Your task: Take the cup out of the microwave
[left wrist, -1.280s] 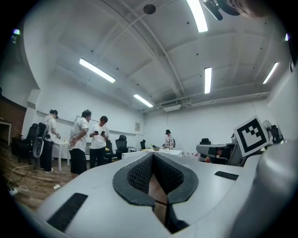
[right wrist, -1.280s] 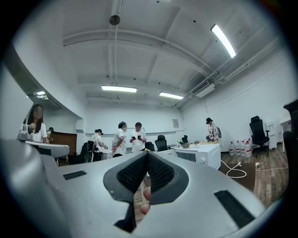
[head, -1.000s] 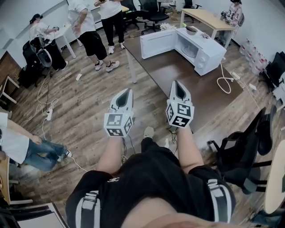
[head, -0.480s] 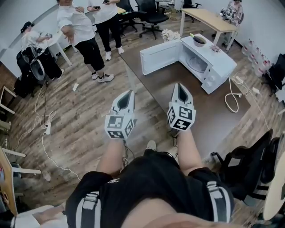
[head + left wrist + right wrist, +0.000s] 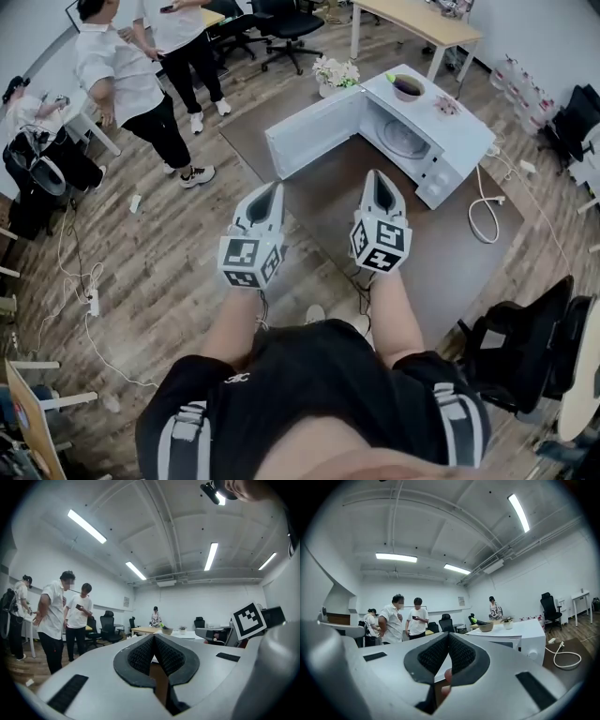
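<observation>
From the head view, the wood floor (image 5: 159,253) fills everything from 6 round to 11 o'clock. The dark brown table (image 5: 441,253) runs from 12 to 4 o'clock ahead of me. Two people in white shirts stand at 10 and 11 o'clock, one (image 5: 127,89) nearer and one (image 5: 178,28) behind. A black chair (image 5: 525,347) sits at 4 o'clock, and a pale wooden desk (image 5: 422,23) lies far off at 1 o'clock.

The white microwave (image 5: 469,131) stands on the table at 1 o'clock, well apart from both my tools. Its door (image 5: 314,136) is swung wide open toward 11 o'clock. Inside the cavity I can see the round turntable (image 5: 403,141), but I cannot pick out the cup in there from any view.

My left gripper (image 5: 273,190) and right gripper (image 5: 377,175) point level toward 12 o'clock, side by side over the near edge of the table. In each gripper's own view the ribbed pads meet at the tip. The left gripper's pads (image 5: 140,656) are pressed together on nothing, and so are the right gripper's pads (image 5: 433,654).

On top of the microwave sits a bowl (image 5: 408,86). A small pot of pale flowers (image 5: 336,72) stands just behind the door at 12 o'clock. A white cable (image 5: 483,211) loops on the table at the microwave's 4 o'clock.
</observation>
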